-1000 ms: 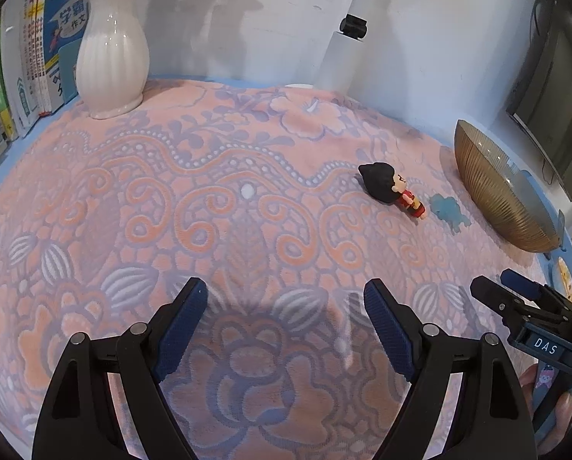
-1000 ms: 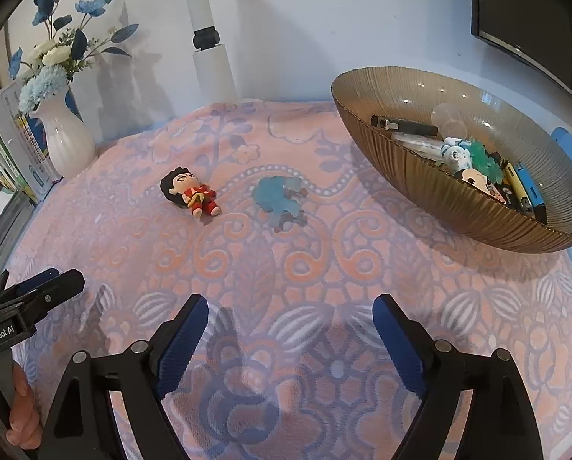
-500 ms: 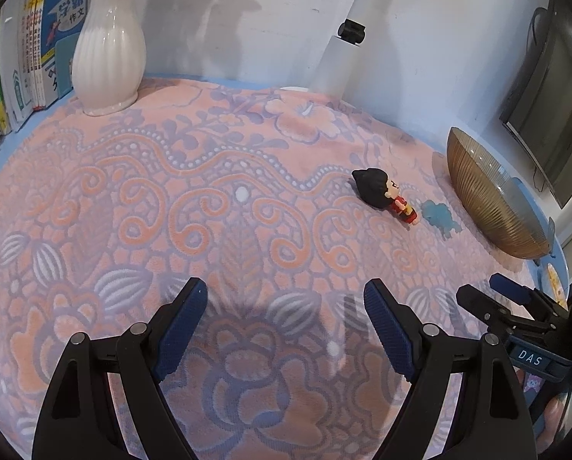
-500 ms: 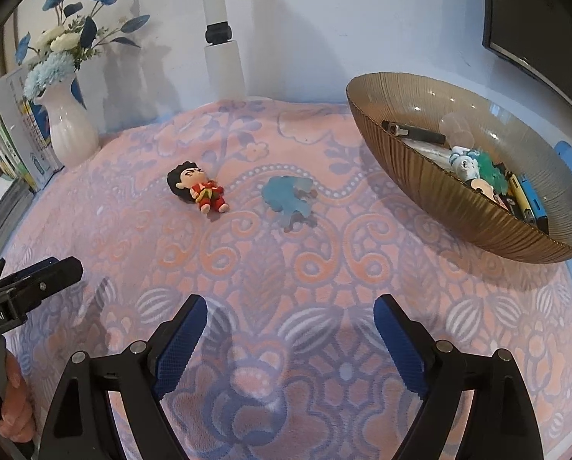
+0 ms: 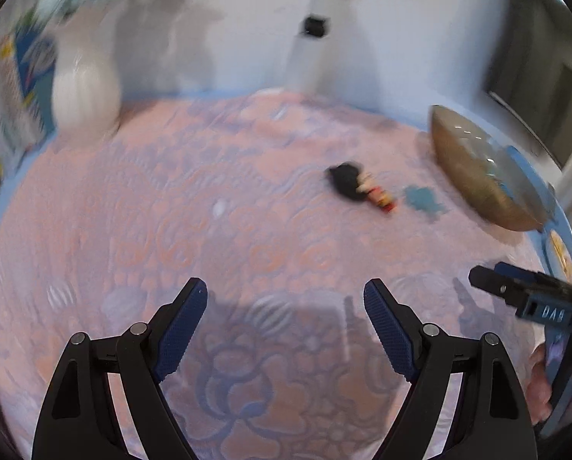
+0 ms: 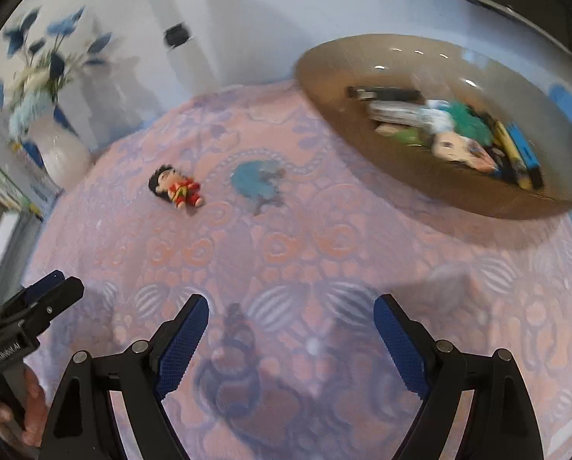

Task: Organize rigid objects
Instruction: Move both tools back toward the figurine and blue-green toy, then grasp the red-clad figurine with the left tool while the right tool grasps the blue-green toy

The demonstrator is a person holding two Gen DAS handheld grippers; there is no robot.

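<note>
A small figure with black hair and a red outfit [image 6: 176, 189] [image 5: 360, 187] lies on the patterned pink cloth [image 6: 286, 260]. Just to its right lies a flat blue toy [image 6: 257, 184] [image 5: 422, 199]. A ribbed bronze bowl [image 6: 362, 168] [image 5: 474, 176] at the right holds several small toys and pens. My right gripper [image 6: 290, 326] hangs open over bare cloth, well short of both toys. My left gripper [image 5: 286, 308] is open too, over the cloth nearer the front; it shows at the left edge of the right wrist view [image 6: 44, 295].
A white vase [image 6: 59, 153] [image 5: 84, 88] with blue flowers stands at the back left beside upright books [image 5: 29, 76]. A white post [image 6: 186, 50] rises at the back wall. A dark screen [image 5: 531, 73] hangs at the right. A hand [image 6: 31, 414] grips the left gripper's handle.
Both views have shifted and are now motion-blurred. The left camera has risen, so the toys and bowl sit farther off. The right view has swung, with the bowl larger. Both jaws stay as wide.
</note>
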